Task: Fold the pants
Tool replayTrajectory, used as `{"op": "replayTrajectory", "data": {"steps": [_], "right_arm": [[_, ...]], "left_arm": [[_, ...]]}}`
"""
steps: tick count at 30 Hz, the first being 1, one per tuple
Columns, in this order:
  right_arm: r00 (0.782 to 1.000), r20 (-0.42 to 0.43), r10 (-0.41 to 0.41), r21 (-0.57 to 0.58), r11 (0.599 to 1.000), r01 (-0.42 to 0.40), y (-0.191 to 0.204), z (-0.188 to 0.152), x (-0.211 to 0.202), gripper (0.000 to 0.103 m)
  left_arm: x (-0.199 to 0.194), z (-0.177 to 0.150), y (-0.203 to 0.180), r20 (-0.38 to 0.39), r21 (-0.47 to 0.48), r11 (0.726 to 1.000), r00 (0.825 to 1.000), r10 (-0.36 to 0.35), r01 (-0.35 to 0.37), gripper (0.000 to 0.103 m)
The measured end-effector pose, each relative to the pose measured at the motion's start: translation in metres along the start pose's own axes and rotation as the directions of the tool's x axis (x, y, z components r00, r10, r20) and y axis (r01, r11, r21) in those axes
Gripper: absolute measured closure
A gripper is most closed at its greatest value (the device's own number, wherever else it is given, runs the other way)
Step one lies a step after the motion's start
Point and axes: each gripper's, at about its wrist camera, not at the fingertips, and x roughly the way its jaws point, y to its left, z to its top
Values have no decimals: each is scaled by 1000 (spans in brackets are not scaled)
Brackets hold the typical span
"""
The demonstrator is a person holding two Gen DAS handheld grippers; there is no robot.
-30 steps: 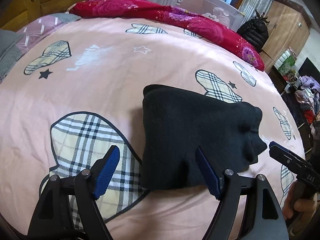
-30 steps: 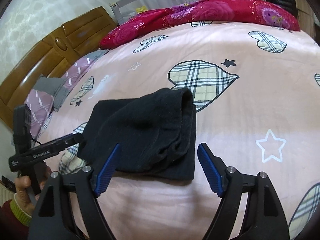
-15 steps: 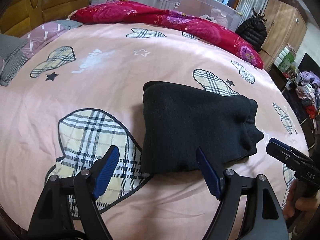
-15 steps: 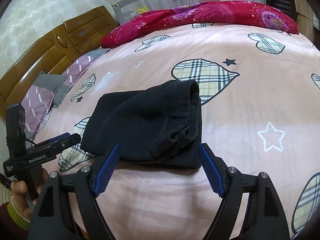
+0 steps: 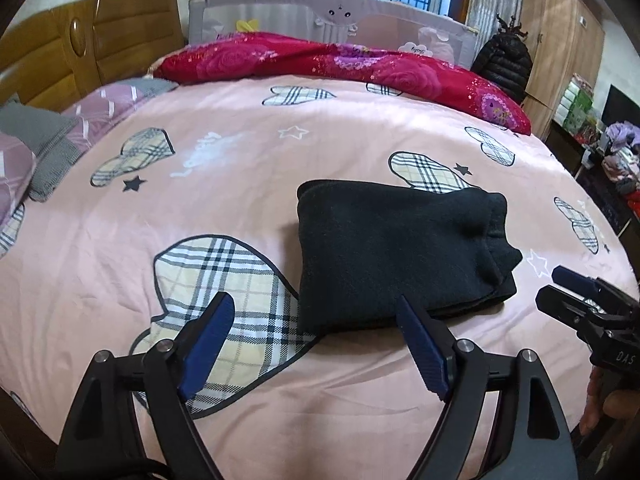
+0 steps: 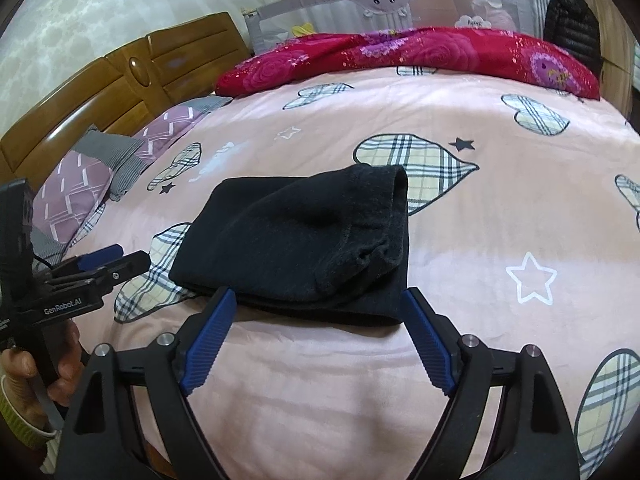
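Note:
The black pants (image 5: 396,252) lie folded into a compact stack on the pink bedspread (image 5: 224,184); they also show in the right wrist view (image 6: 304,240). My left gripper (image 5: 316,344) is open and empty, hovering just in front of the stack's near left corner. My right gripper (image 6: 316,340) is open and empty, its blue pads (image 6: 208,340) apart in front of the stack's near edge. The right gripper also shows at the right edge of the left wrist view (image 5: 576,292), and the left gripper at the left of the right wrist view (image 6: 108,264).
A red floral quilt (image 5: 340,64) lies along the far side below a grey bed rail (image 5: 320,16). Pillows (image 5: 48,136) and a wooden headboard (image 5: 80,44) are at the left. A black jacket (image 5: 504,64) and wardrobe (image 5: 560,40) stand at the far right.
Both grippers have pulled back and up from the folded pants, so more of the bed and room shows. The pants have not moved.

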Motion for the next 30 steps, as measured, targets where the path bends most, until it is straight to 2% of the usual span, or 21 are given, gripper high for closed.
{"op": "replayTrajectory", "data": {"steps": [7, 10, 12, 20, 30], "right_arm": [[999, 49, -16, -74, 997, 19, 10, -9, -6, 12], [998, 60, -22, -92, 995, 27, 13, -10, -4, 11], [998, 63, -27, -93, 995, 33, 13, -9, -2, 11], [997, 69, -37, -81, 996, 43, 10, -13, 13, 10], [996, 78, -37, -89, 995, 44, 10, -23, 26, 10]], "left_arm": [[-6, -5, -6, 40, 5, 1000, 999, -7, 7, 18], [-2, -7, -9, 50, 11, 1000, 999, 12, -12, 18], [2, -8, -11, 53, 20, 999, 998, 33, -34, 18], [24, -18, -20, 23, 54, 998, 999, 26, -28, 18], [36, -26, -24, 39, 68, 997, 998, 41, -44, 17]]}}
